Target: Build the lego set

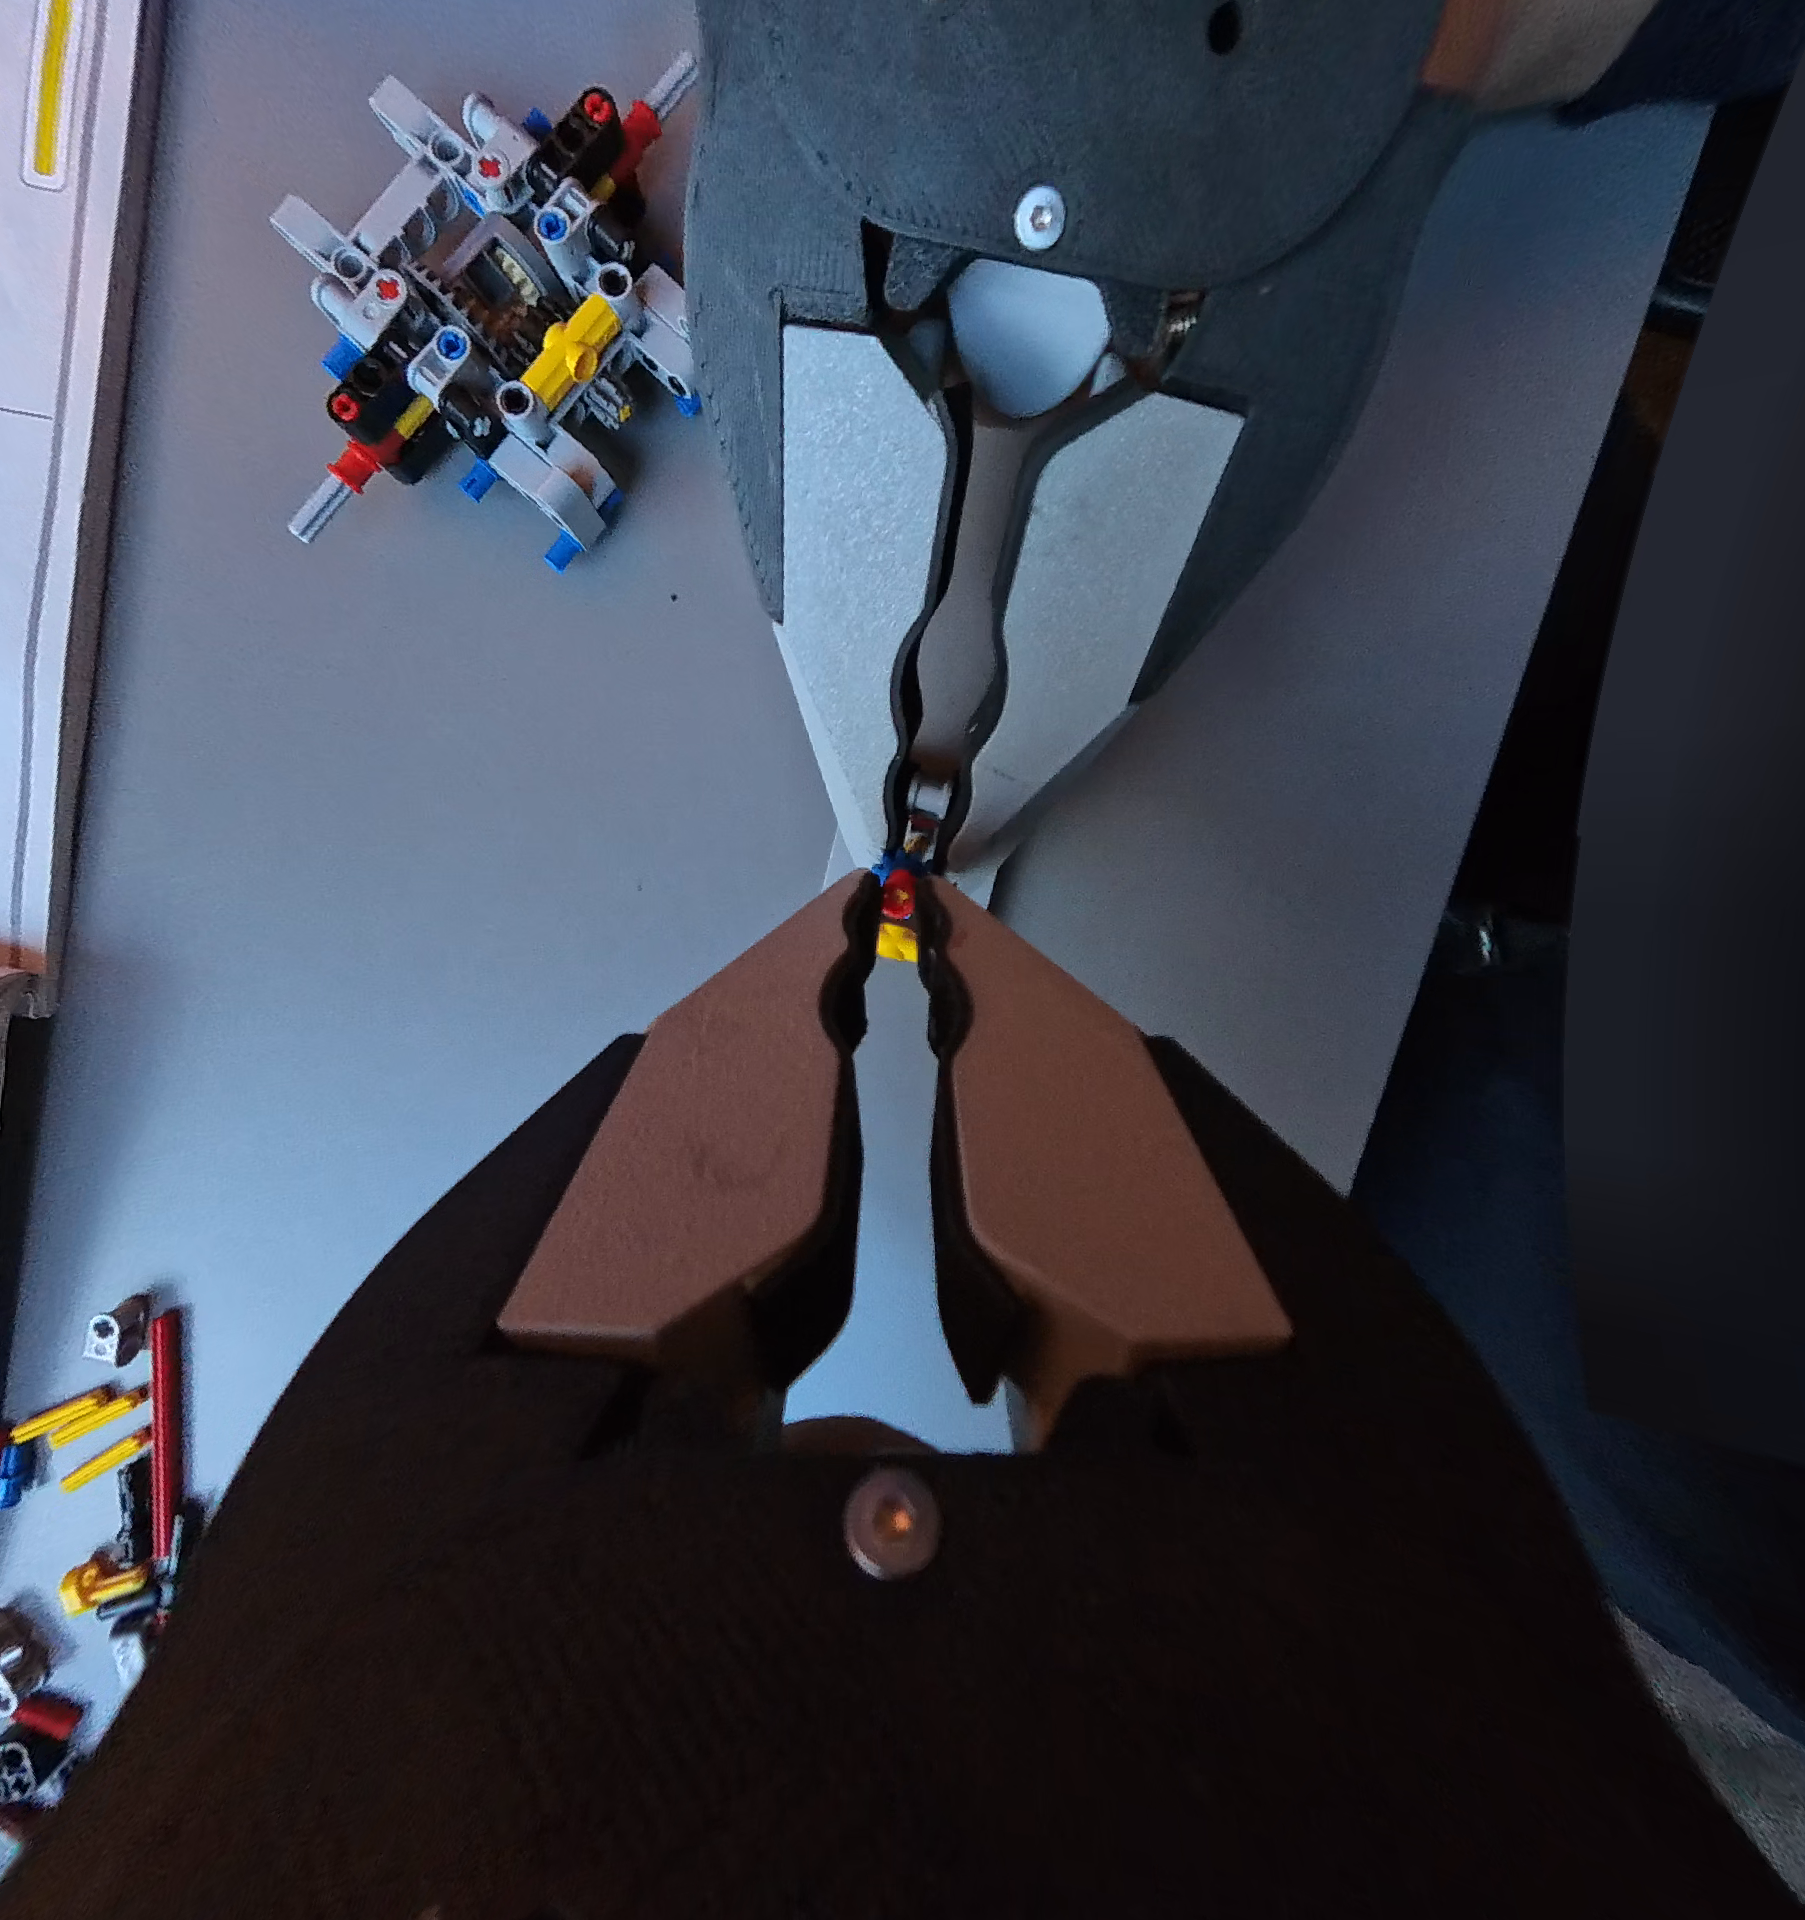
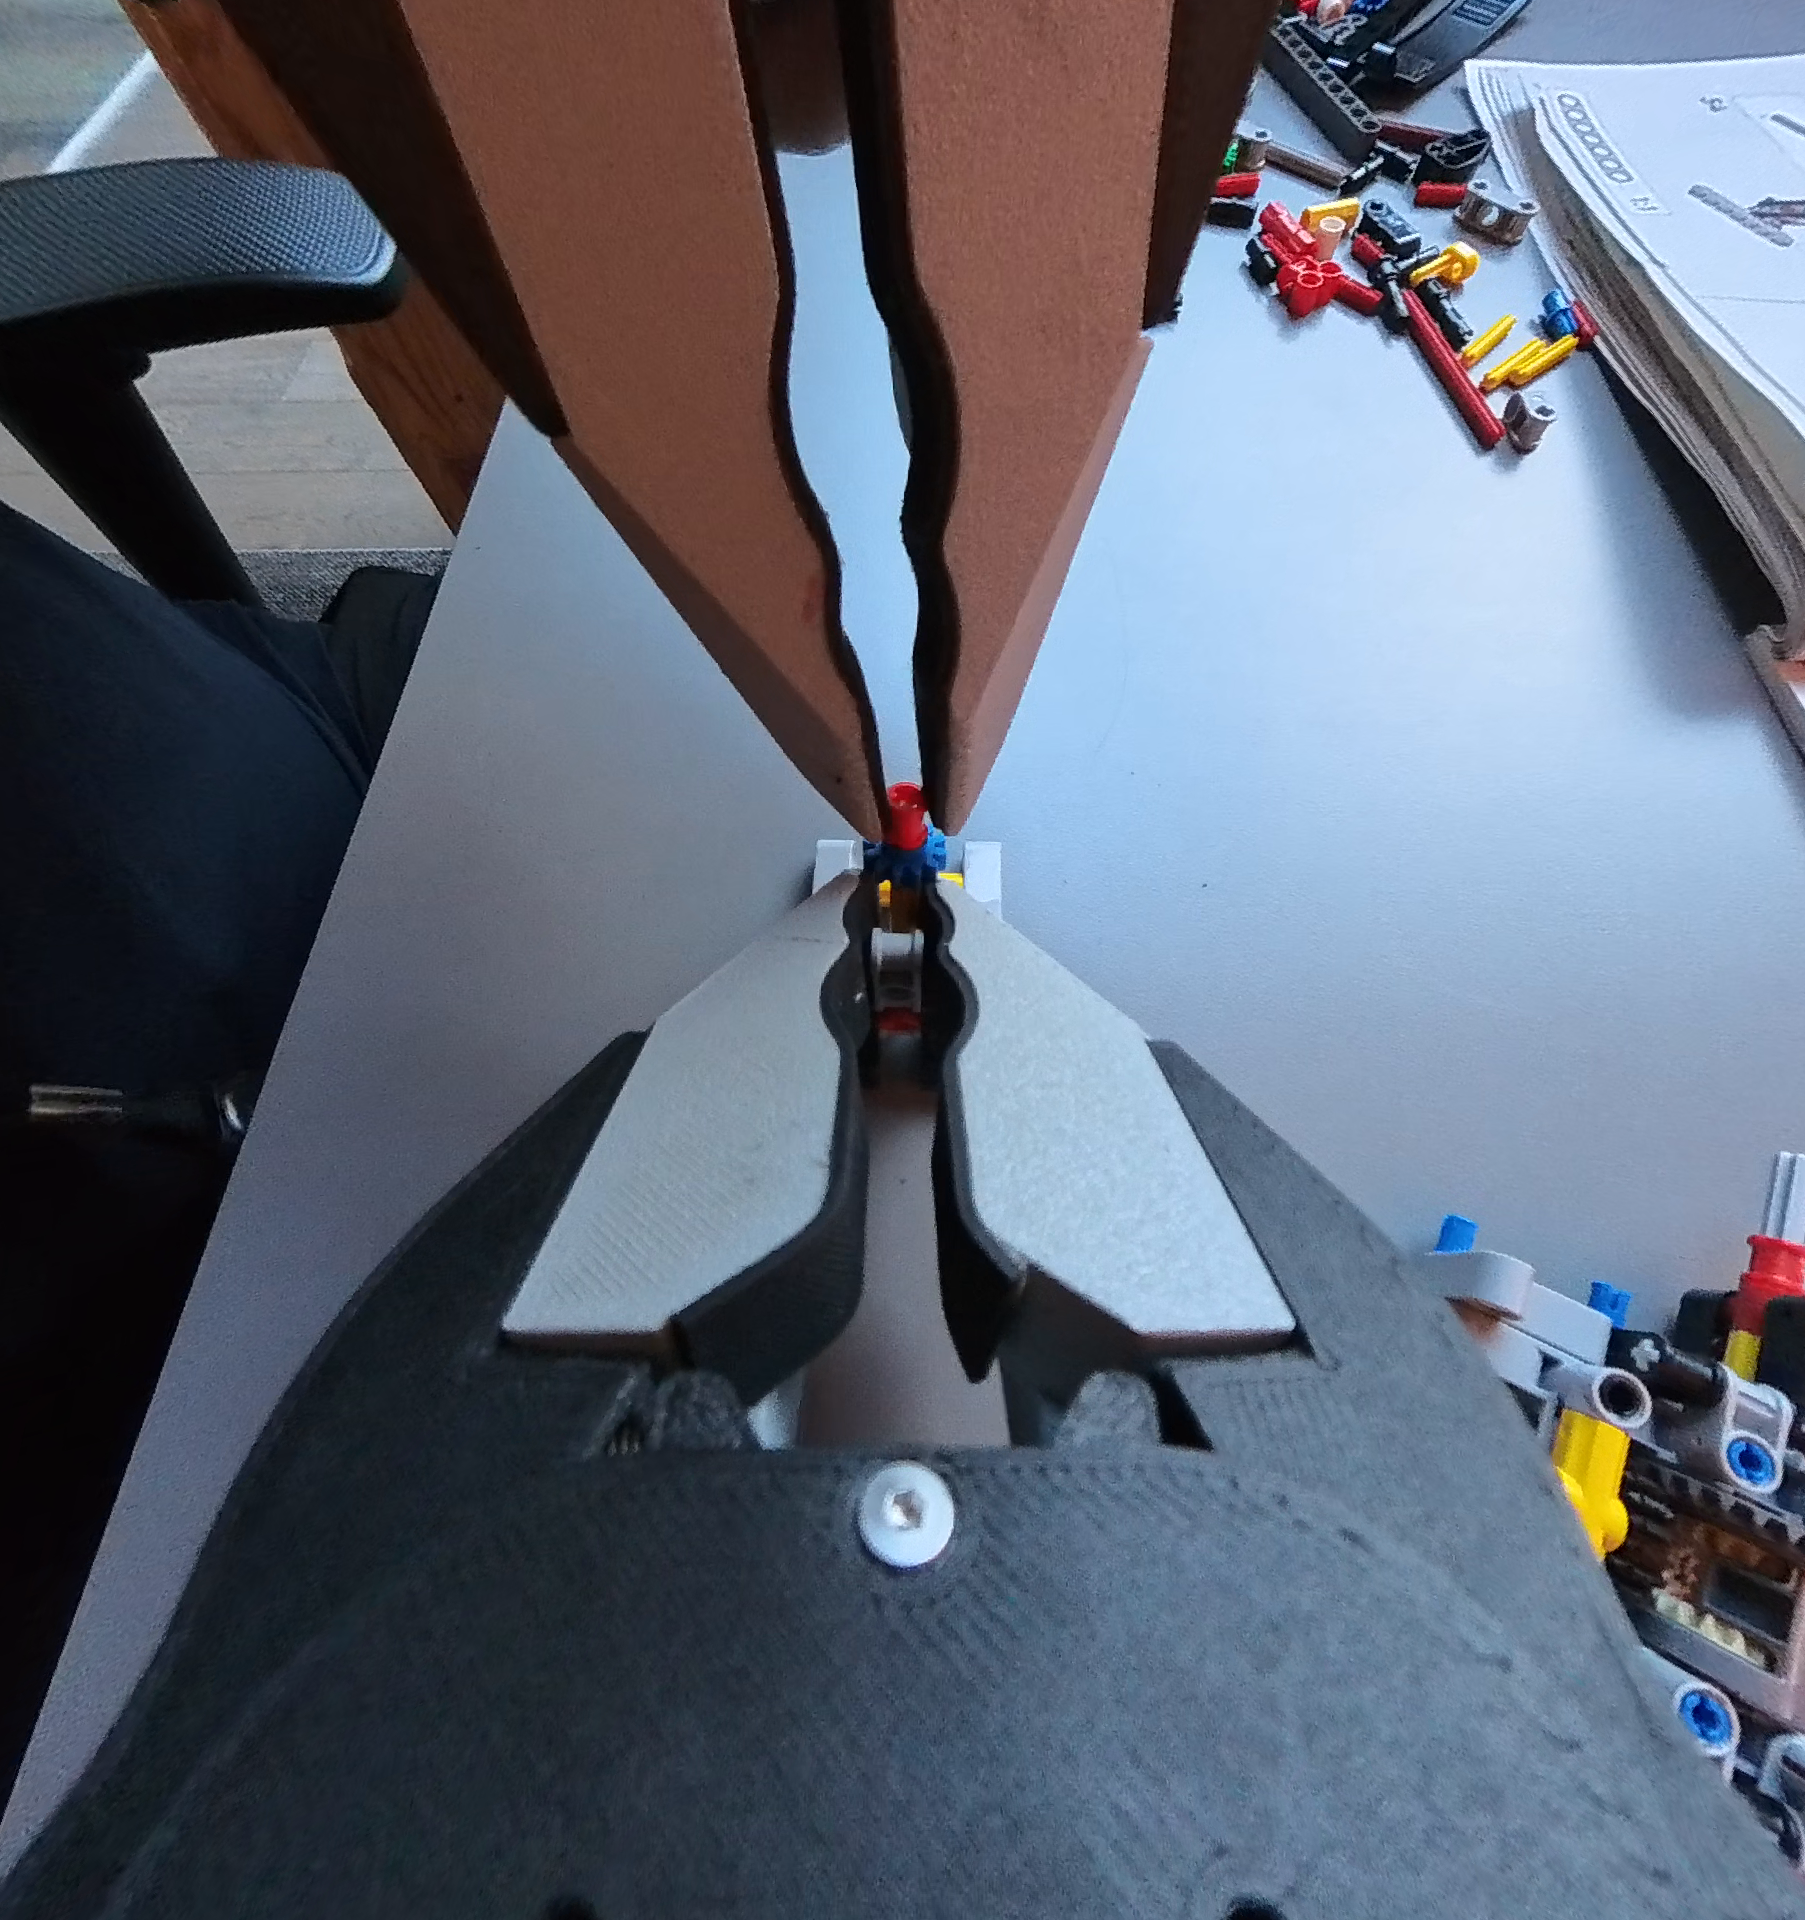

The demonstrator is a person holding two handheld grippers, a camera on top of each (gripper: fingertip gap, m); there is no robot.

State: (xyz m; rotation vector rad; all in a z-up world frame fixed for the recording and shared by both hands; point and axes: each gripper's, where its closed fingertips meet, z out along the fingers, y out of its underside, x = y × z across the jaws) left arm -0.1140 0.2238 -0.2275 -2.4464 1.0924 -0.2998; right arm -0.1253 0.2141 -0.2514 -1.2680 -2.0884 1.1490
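Left gripper (image 1: 900, 914) clamped on red pin (image 2: 904, 812); right gripper (image 2: 903, 935) clamped on small grey-and-blue brick subassembly (image 2: 903, 971), tips meeting.

grey table (image 2: 1397, 727), black chair armrest (image 2: 150, 239)

Brick model (image 1: 493, 332) on table (image 1: 410, 779), booklet (image 2: 1708, 312) beside loose parts (image 2: 1397, 260)

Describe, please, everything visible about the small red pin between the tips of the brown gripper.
The red pin is a small glossy plastic peg with a flanged round head. It sits clamped between the black pads of the left gripper, the brown one. Its lower end goes into a blue gear on a small grey piece, which the right gripper, the grey one, clamps. All hang just above the grey table.
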